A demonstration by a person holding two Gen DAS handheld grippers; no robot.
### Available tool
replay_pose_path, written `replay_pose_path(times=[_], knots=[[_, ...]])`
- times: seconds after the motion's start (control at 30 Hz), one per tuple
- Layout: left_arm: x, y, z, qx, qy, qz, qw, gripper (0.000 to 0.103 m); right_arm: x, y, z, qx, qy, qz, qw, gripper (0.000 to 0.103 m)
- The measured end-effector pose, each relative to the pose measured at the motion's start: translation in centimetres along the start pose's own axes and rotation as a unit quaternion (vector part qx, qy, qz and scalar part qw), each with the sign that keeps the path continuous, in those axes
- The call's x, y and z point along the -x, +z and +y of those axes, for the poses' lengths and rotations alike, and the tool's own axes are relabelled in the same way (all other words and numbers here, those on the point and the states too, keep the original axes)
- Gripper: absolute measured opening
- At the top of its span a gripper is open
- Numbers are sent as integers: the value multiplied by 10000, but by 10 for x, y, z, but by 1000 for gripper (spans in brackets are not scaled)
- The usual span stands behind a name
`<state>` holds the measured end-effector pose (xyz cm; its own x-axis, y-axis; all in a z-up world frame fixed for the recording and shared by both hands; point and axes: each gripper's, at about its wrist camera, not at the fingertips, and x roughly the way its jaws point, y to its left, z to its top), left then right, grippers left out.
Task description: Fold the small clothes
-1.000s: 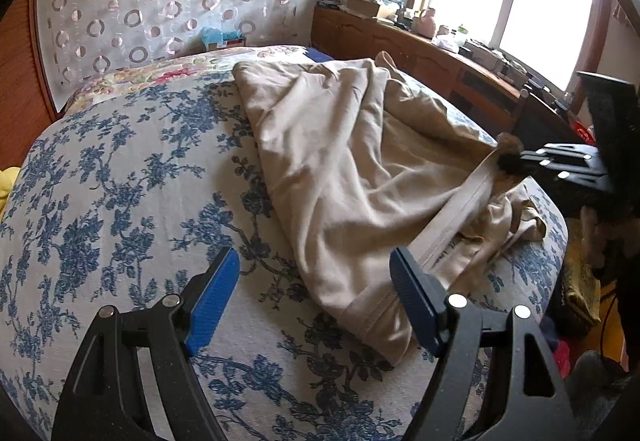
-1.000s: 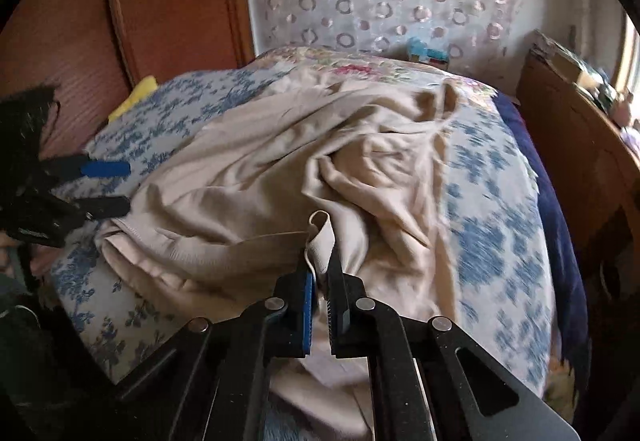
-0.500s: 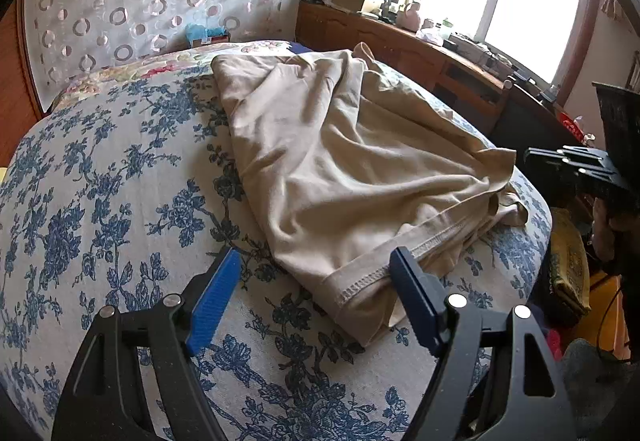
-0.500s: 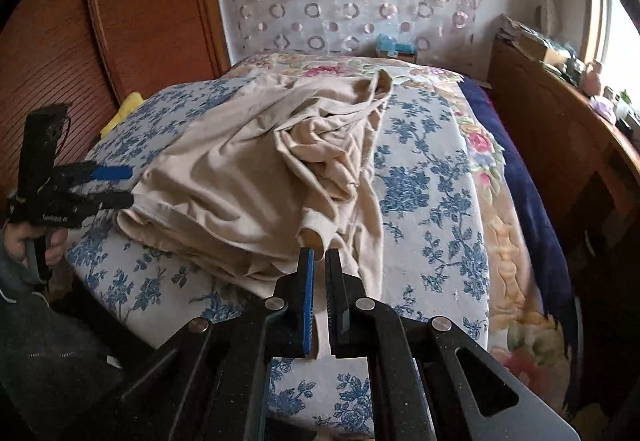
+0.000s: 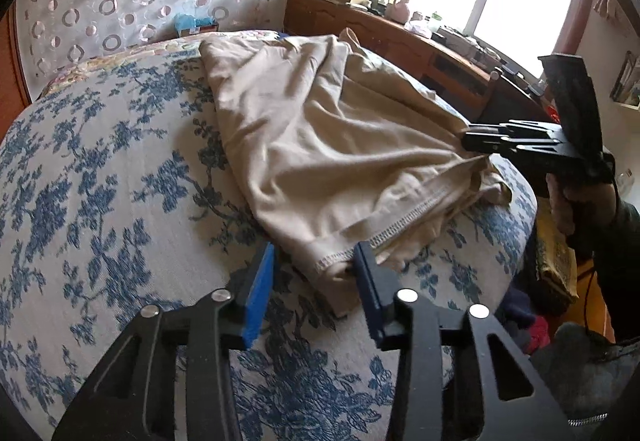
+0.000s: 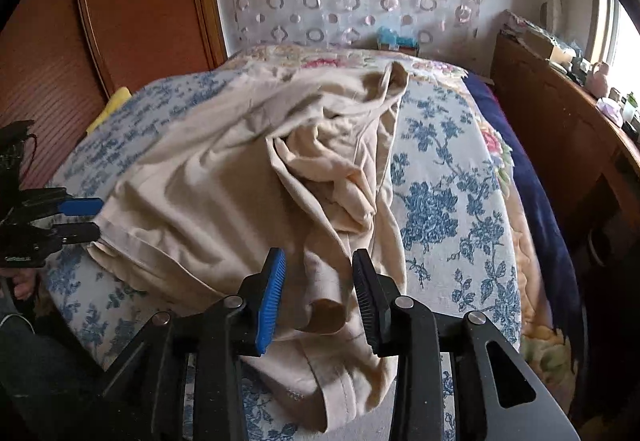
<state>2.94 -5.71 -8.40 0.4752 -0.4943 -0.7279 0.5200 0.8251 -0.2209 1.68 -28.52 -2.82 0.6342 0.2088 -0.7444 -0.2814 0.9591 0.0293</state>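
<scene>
Cloth (image 5: 320, 145), a beige garment, lies rumpled on the flowered bedspread (image 5: 100, 181) in my left view, and my left gripper (image 5: 314, 273) has just been closing, its jaws half spread around the stitched hem corner, where I see the right pad touching the fabric but no pinch yet. In my right view the right gripper (image 6: 318, 281) has just been opening, jaws parted over a loose fold of the garment that lies between them, unpinched, at the bed's near edge.
</scene>
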Motion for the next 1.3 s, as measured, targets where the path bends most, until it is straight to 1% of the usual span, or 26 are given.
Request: replay_pose_path(times=[0.03,0.07,0.1,0.13,0.17,0.2,0.23,0.33,0.43,0.57,0.7,0.73,0.77,0.83,0.9,0.97,1.1,1.17,1.23,1.3], knots=[[-1,-1,-1,-6,-37,7,10000,32,-1,0,-2,-9,26,45,10000,32],[-1,-2,-3,-28,-75,0,10000,27,-1,-2,-2,-13,80,79,9999,26],[-1,-3,-5,-53,-107,3,9999,23,-2,-2,-2,1,140,111,9998,15],[-1,-3,-7,-86,-136,3,9999,16,-2,-2,-1,26,162,154,9997,7],[1,-3,-9,-130,-121,-15,9998,13,-1,-3,0,68,150,171,9997,5],[3,-2,-11,-151,-100,-18,9998,12,2,-3,2,113,174,132,9997,4],[7,-2,-13,-173,-118,-62,9998,7,7,-2,3,136,238,60,9996,4],[22,-1,-17,-153,-237,-189,9994,6,25,0,3,151,275,-162,9994,3],[32,-2,-24,-231,-288,-212,9991,6,46,-6,-2,103,290,-237,9992,3],[30,-5,-29,-287,-310,-144,9990,6,67,-25,-11,36,184,-148,9997,3],[25,-6,-29,-297,-286,-80,9991,6,59,-38,-19,-115,42,19,9999,4],[25,-6,-29,-302,-263,-74,9992,6,56,-38,-20,-164,38,55,9998,4],[25,-6,-28,-304,-207,-68,9993,6,53,-37,-20,-190,26,76,9998,7],[25,-6,-26,-257,-183,-68,9995,6,51,-32,-18,-145,-120,26,9998,25],[25,-6,-23,-201,-159,-69,9996,6,47,-26,-18,-150,-197,-37,9997,35],[23,-6,-21,-144,-168,-59,9997,6,42,-24,-18,-225,-142,-38,9996,38],[19,-7,-19,-121,-142,-11,9998,6,22,-29,-18,-259,-97,163,9995,38],[17,-8,-19,-111,-130,13,9999,6,14,-30,-19,-285,-105,249,9992,42],[16,-9,-20,-107,-122,30,9999,6,10,-33,-20,-321,-162,320,9988,50],[15,-9,-20,-109,-108,46,9999,6,3,-36,-21,-317,-172,433,9984,55]])
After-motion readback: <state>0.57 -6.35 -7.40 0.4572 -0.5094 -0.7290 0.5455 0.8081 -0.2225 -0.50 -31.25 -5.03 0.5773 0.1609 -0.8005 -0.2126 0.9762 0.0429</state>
